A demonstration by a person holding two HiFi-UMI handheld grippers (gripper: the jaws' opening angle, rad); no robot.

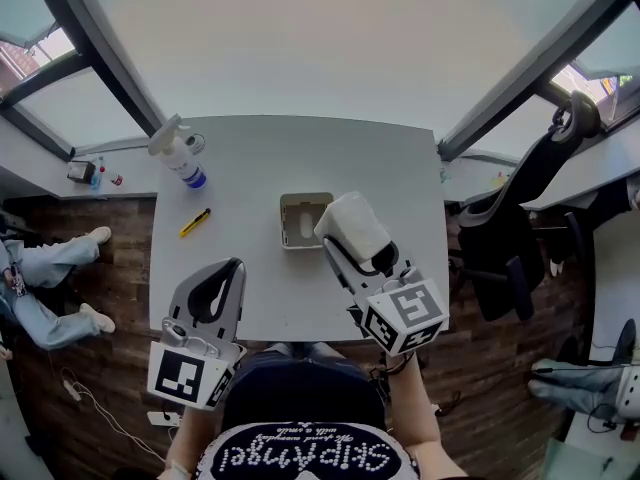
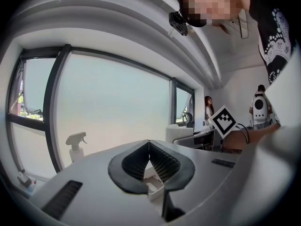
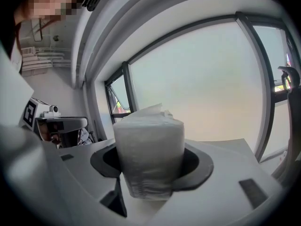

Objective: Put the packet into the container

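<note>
Closest in is the person's dark shirt (image 1: 300, 448), its white print upside down from above and looking like "SKIPAngel", with a line of script under it too small to read. Just ahead of it, at the table's near edge, the left gripper (image 1: 232, 268) has its ribbed jaws meeting at the tips with nothing between them. The right gripper (image 1: 350, 243) stands wide, clamped on the packet (image 1: 352, 226) – a soft white wrapped bundle with no print I can make out, which fills the gap between the pads in the right gripper view (image 3: 149, 154). From above, the packet sits at the right rim of the container (image 1: 303, 220), a small beige square tray near the middle of the grey table (image 1: 260, 158); whether they touch I cannot tell. The far half of the table is bare up to the window frames. Along the left edge stand a spray bottle (image 1: 178, 154) – blue label, unreadable – and a yellow pen (image 1: 195, 222), both well apart from the container. An office chair (image 1: 520, 218) crowds the right edge.
</note>
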